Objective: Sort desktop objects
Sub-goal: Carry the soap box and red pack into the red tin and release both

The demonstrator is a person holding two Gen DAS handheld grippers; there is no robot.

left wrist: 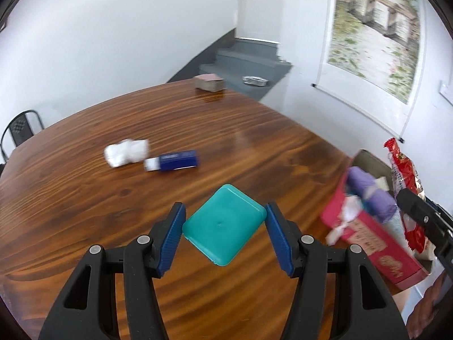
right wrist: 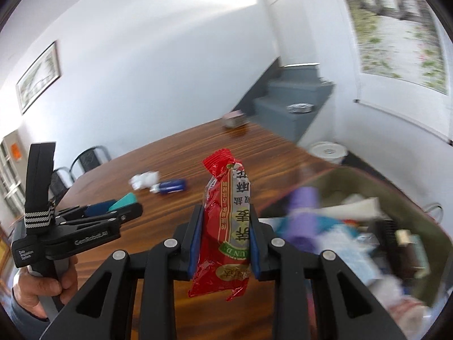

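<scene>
Left wrist view: left gripper (left wrist: pixel 223 229) clamping teal case (left wrist: pixel 225 225), right gripper (right wrist: pixel 225 238) clamping red snack packet (right wrist: pixel 226 226), cluttered box (left wrist: pixel 376 243) beside.

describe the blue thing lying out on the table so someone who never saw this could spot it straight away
On the wooden table, look past the teal box in the left gripper. A small dark blue bottle lies on its side beside a crumpled white wad. Its white cap marks it out.

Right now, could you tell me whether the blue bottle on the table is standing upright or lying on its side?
Lying on its side. The blue bottle rests lengthwise on the table, white cap toward the crumpled white tissue.
</scene>
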